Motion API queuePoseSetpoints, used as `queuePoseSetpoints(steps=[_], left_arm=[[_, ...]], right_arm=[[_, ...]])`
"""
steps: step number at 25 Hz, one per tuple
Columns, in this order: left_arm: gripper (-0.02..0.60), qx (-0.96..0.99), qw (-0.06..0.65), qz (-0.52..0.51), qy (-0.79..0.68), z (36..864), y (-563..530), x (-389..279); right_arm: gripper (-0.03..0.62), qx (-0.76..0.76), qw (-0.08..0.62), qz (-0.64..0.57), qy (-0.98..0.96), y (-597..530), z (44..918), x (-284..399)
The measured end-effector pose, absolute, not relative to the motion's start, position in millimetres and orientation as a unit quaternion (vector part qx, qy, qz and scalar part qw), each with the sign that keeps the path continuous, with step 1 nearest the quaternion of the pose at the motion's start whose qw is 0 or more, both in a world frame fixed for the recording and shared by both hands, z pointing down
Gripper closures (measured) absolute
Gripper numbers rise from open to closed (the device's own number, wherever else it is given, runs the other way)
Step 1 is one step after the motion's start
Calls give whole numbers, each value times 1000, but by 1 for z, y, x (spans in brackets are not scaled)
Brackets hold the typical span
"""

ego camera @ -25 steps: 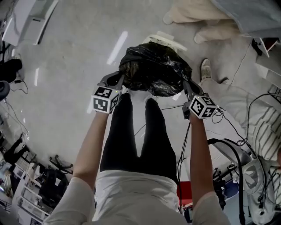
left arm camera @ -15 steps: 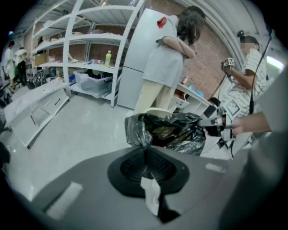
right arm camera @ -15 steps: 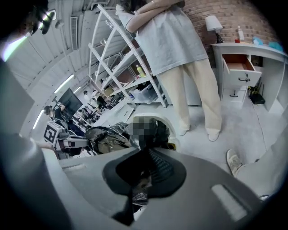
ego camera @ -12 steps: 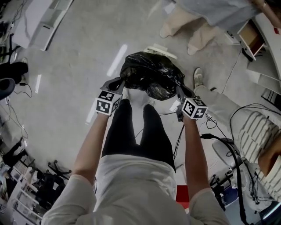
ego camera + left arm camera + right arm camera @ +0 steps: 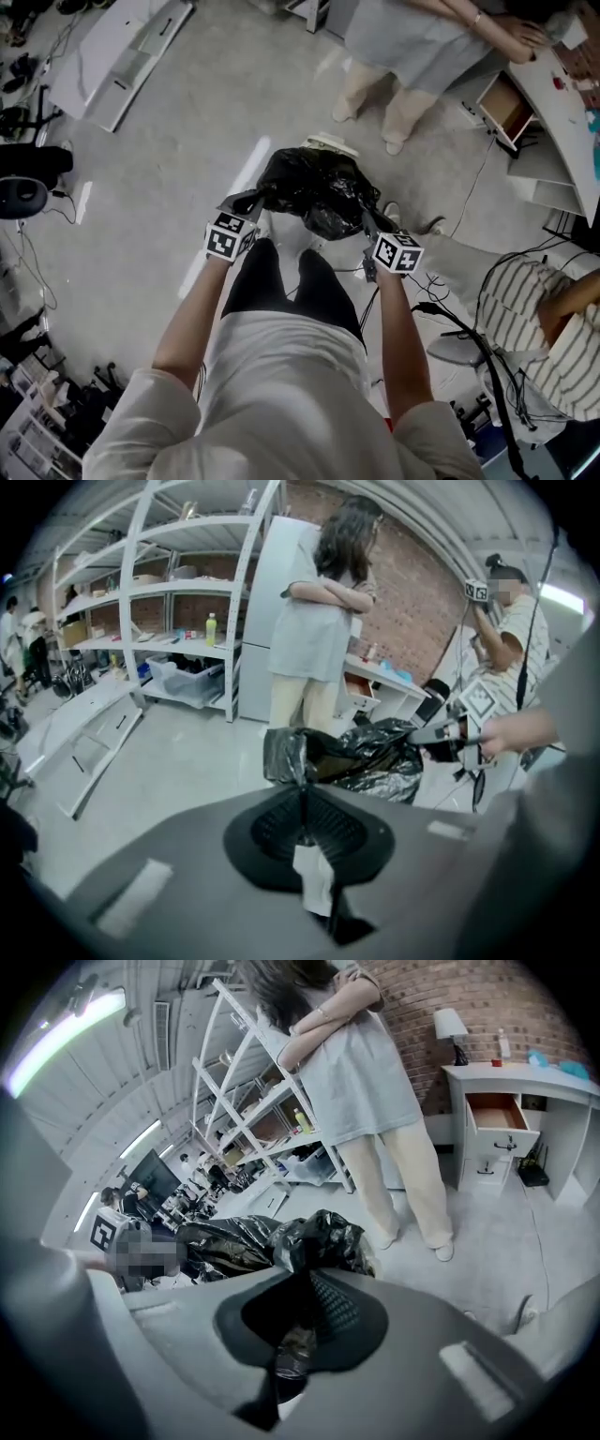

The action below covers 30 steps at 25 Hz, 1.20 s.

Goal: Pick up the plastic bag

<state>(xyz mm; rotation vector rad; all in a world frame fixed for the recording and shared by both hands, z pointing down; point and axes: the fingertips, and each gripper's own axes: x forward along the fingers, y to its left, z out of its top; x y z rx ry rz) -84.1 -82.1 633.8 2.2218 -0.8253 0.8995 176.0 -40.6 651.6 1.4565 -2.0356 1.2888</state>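
Head view: left gripper, right gripper each pinching black plastic bag rim.

A crumpled, glossy black plastic bag hangs bulging above the floor, its two opposite edges stretched taut and pinched.

Standing person, shelving, open drawer

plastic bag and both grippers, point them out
plastic bag [image 5: 314, 187], head view, its crinkled middle
left gripper [image 5: 255, 196], head view, tips pinching the bag
right gripper [image 5: 367, 219], head view, tips pinching the bag
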Motion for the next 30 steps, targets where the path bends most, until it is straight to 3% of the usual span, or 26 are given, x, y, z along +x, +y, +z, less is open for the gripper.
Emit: queuePoseSetpoints(steps=[30], left_arm=[[577, 857, 263, 276, -348, 435, -33, -93]], right_arm=[[588, 515, 42, 383, -766, 2, 437, 195]])
